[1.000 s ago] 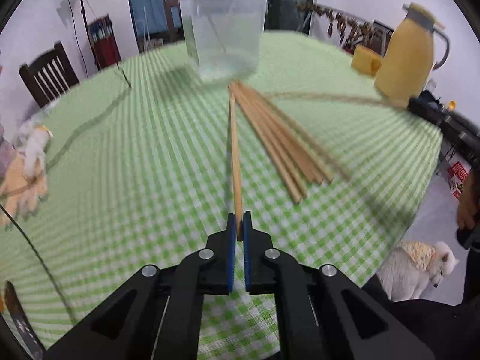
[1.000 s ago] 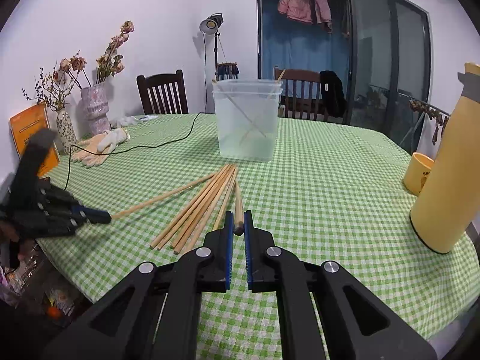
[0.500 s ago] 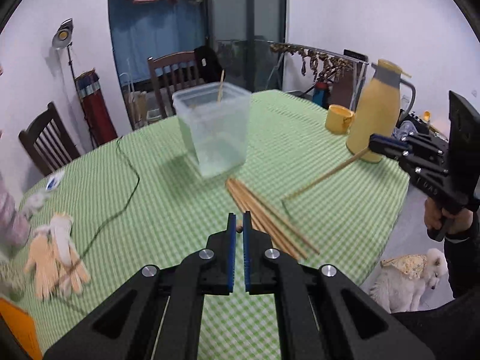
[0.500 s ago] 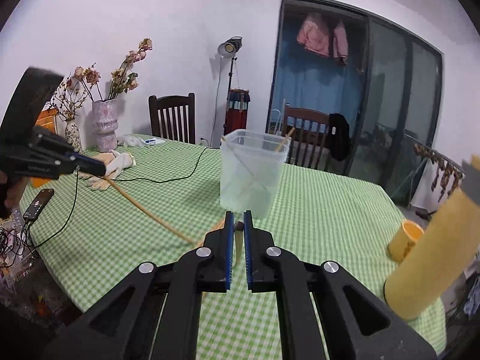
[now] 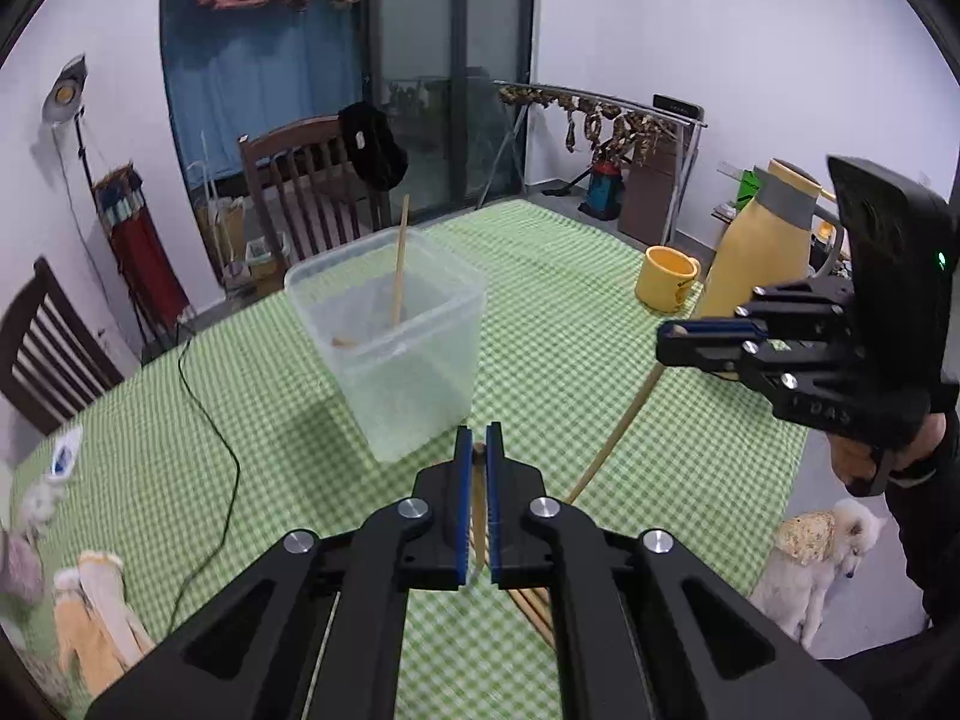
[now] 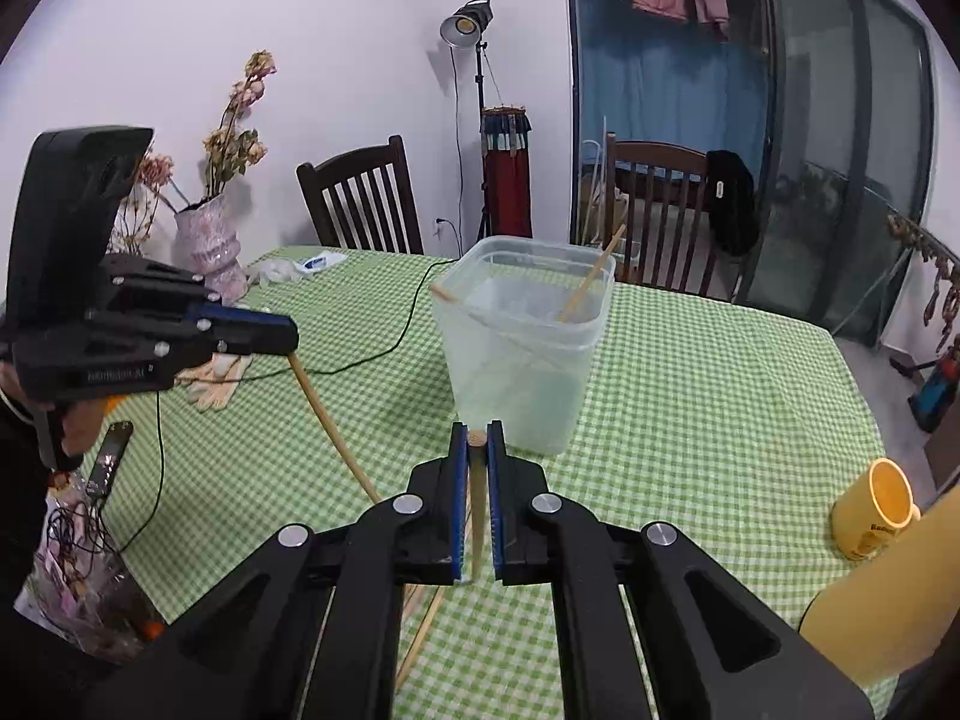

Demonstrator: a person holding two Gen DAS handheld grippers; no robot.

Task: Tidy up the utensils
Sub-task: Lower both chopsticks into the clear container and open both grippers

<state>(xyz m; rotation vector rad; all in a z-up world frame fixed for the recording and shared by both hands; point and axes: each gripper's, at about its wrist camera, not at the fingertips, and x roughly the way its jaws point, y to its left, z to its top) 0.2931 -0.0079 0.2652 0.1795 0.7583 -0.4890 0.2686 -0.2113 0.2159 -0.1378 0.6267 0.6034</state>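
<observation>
1. A wooden chopstick (image 5: 478, 498) is clamped between the blue pads of the left hand-held gripper (image 5: 478, 450), whose jaws are closed onto it; the stick's butt end shows at the fingertips and its shaft runs back under the jaws.
2. A second chopstick (image 6: 476, 492) sits the same way in the right hand-held gripper (image 6: 477, 429), jaws pressed shut on it, its round end just proud of the pads.
3. In the left wrist view the right-held stick hangs down from its gripper at about 3 o'clock toward the counter (image 5: 570, 312).
4. The clear plastic tub (image 5: 399, 348) stands on the counter at 12 o'clock, just beyond both grippers' tips, with two chopsticks (image 6: 585, 285) already leaning inside.
5. More loose chopsticks (image 5: 531, 612) lie on the green checked cloth beneath the left gripper, partly hidden.
6. A yellow mug (image 5: 666, 279) and yellow flask (image 5: 762, 252) stand at 2 o'clock.
7. A black cable (image 5: 210, 456) and gloves (image 5: 99, 618) lie toward 8 o'clock.
8. A white dog (image 5: 816, 558) stands on the floor at 4 o'clock.
</observation>
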